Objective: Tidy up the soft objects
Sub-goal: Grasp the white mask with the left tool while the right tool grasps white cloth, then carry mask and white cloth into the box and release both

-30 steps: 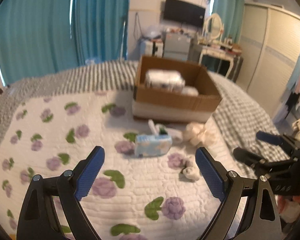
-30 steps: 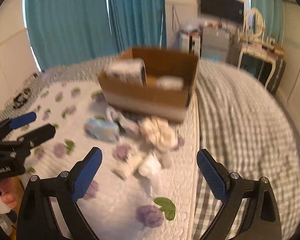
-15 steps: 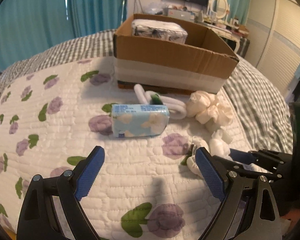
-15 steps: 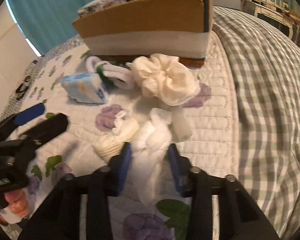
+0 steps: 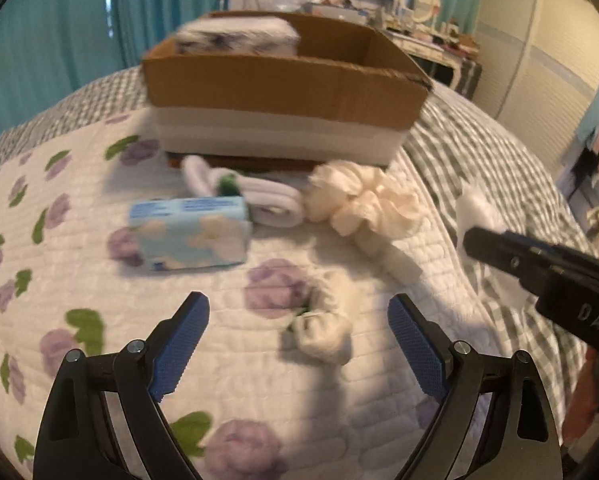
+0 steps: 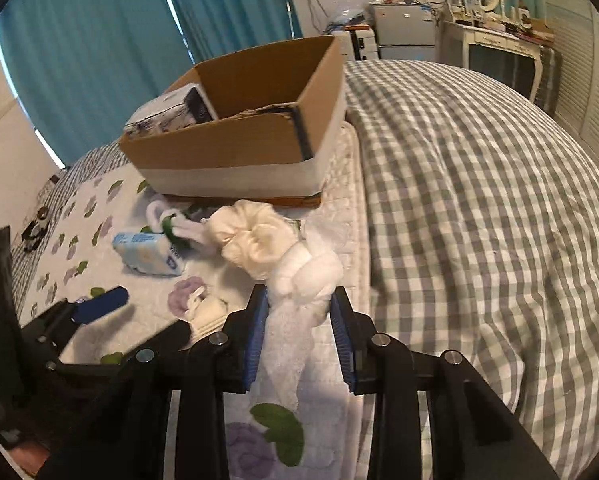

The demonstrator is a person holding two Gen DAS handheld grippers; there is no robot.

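Observation:
My right gripper (image 6: 299,300) is shut on a white knotted cloth (image 6: 311,272) and holds it above the quilt; it also shows in the left wrist view (image 5: 475,212). My left gripper (image 5: 299,320) is open over a small white sock bundle (image 5: 323,328), which lies between its fingers. A cream scrunchie (image 5: 363,200), a white rolled sock pair (image 5: 267,196) and a blue tissue pack (image 5: 187,232) lie on the quilt. The cardboard box (image 5: 283,92) behind them holds a white patterned pack (image 5: 235,38).
The floral quilt (image 5: 99,280) lies over a grey checked bedcover (image 6: 479,200). Teal curtains stand behind the bed. A dresser (image 6: 499,48) and wardrobe stand at the far right.
My right gripper has shut on the white cloth and lifted it off the quilt. My left gripper has moved forward and down over the small sock bundle.

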